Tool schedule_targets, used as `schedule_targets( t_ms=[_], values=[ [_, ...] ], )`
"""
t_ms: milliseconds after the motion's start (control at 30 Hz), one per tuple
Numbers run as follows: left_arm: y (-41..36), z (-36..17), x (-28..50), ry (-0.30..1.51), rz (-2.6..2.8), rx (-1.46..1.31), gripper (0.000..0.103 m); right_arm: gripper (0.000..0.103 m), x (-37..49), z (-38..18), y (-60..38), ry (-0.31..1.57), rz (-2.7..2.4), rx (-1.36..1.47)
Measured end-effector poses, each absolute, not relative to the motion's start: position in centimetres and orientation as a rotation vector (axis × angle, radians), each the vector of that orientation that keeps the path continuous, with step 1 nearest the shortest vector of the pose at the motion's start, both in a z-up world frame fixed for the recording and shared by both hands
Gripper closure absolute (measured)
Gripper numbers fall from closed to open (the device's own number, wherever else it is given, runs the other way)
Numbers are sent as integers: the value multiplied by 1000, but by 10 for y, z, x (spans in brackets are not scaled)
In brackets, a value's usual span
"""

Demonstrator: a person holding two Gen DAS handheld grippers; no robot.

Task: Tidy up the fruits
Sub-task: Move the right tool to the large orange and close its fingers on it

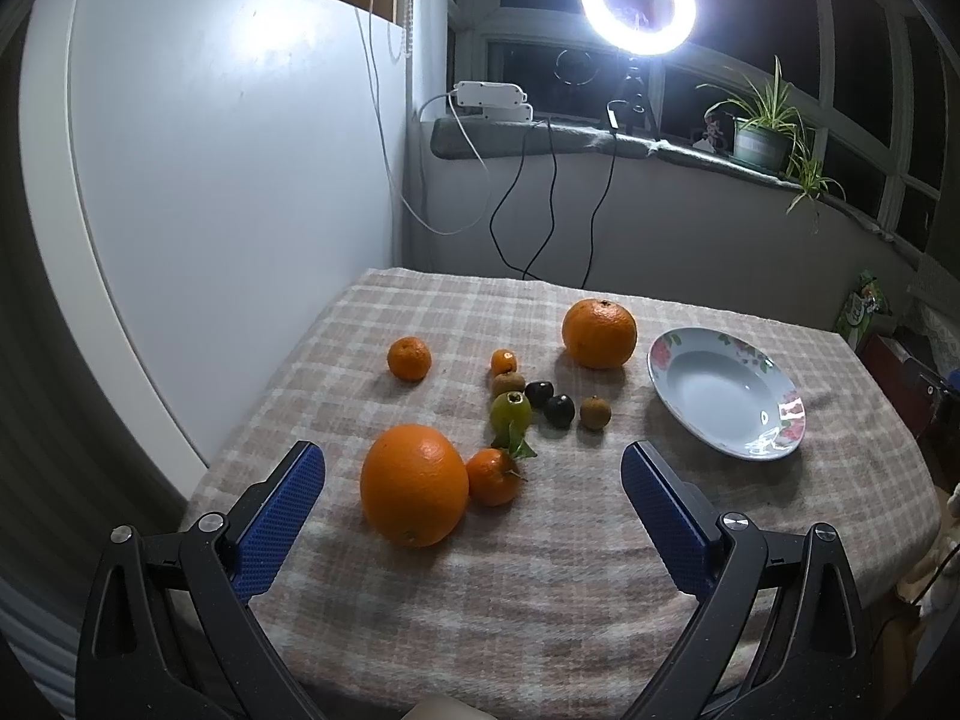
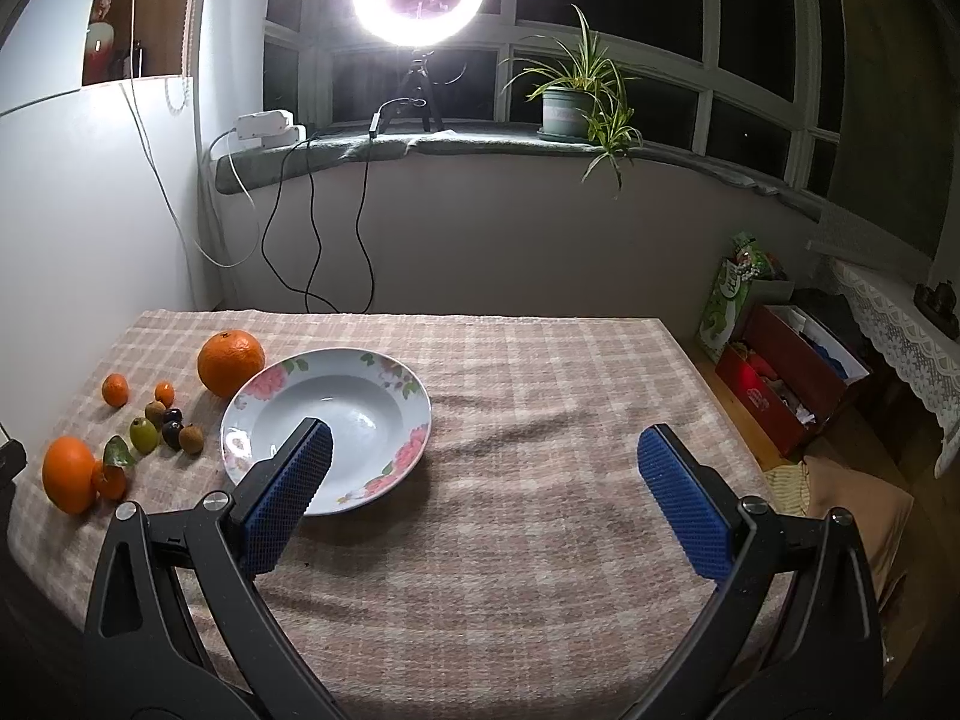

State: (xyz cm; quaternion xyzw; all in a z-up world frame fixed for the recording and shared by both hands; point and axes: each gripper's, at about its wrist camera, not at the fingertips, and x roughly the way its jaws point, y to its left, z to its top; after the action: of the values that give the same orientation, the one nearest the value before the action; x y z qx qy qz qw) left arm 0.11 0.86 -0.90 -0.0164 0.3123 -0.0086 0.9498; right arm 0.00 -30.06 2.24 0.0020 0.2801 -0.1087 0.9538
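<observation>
So both my claws are spread wide, nothing in either one. My left gripper [image 1: 473, 483] hangs over the checked tablecloth [image 1: 540, 588] with the big orange [image 1: 414, 485] sitting right between its fingers, just ahead, and a small leafy mandarin [image 1: 493, 476] touching that orange's right side. The rest of the fruit is scattered further out. My right gripper [image 2: 483, 468] has the flowered plate [image 2: 384, 372] ahead-left, its left finger overlapping the rim in the right wrist view. Plate's got no fruit in it.
</observation>
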Motion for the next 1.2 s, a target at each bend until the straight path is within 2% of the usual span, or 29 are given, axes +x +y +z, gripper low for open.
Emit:
schedule_targets(
  t_ms=[633,867,1200],
  values=[
    [72,-46,1,723,13,-211,5,0,27,8,-250,625,81,15],
    [89,-60,6,744,-23,-318,5,0,41,5,-222,592,267,91],
    [90,-73,15,784,-56,-362,5,0,85,-17,-139,788,549,-35]
  ],
)
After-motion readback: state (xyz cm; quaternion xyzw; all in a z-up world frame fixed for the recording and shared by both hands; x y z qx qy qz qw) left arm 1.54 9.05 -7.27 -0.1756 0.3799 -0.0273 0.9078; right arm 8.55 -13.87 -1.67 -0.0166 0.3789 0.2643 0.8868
